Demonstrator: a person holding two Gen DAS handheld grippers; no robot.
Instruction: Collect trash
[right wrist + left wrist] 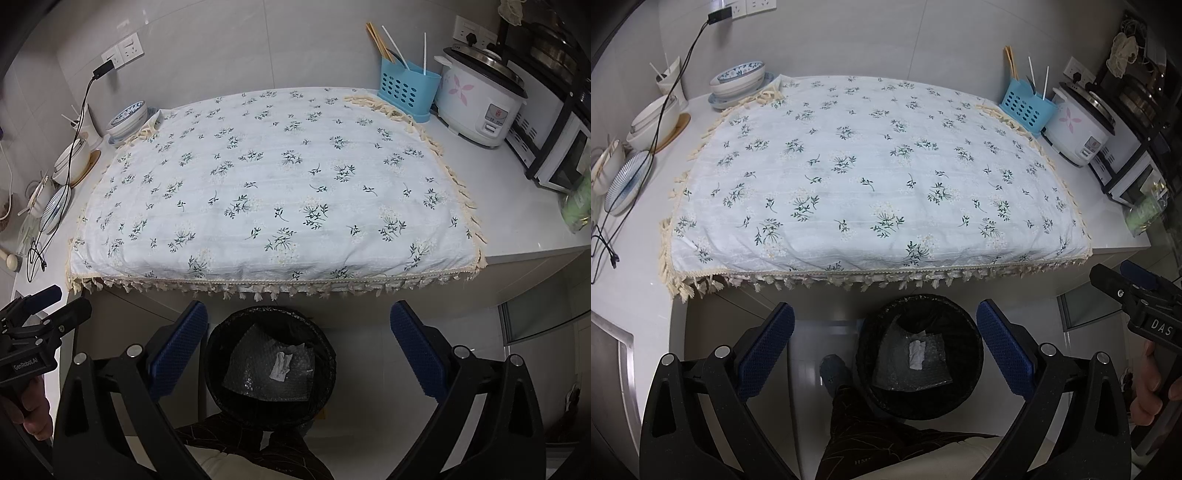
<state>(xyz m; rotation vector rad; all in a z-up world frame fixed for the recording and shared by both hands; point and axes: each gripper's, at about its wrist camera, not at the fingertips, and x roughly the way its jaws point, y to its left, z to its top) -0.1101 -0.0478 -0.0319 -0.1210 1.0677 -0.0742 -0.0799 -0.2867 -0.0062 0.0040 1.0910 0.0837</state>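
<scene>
A black trash bin (pixel 919 398) (pixel 221 391) stands on the floor below the counter's front edge. Inside it lie a sheet of bubble wrap (pixel 908 373) (pixel 258 373) and a crumpled white paper (pixel 917 354) (pixel 281 365). My left gripper (pixel 884 354) is open and empty, held above the bin. My right gripper (pixel 299 350) is open and empty, above and just right of the bin. Each gripper shows at the edge of the other's view, the right one (pixel 1134 295) and the left one (pixel 40 310). The floral cloth (pixel 871 173) (pixel 273 192) on the counter carries nothing.
Bowls and plates (pixel 738 81) (pixel 125 118) and a black cable (pixel 665 96) are at the counter's left. A blue utensil basket (pixel 1027 107) (pixel 406 88), a rice cooker (pixel 1078 125) (pixel 480 107) and an oven rack (pixel 554 147) are at the right. My leg and shoe (pixel 834 373) are beside the bin.
</scene>
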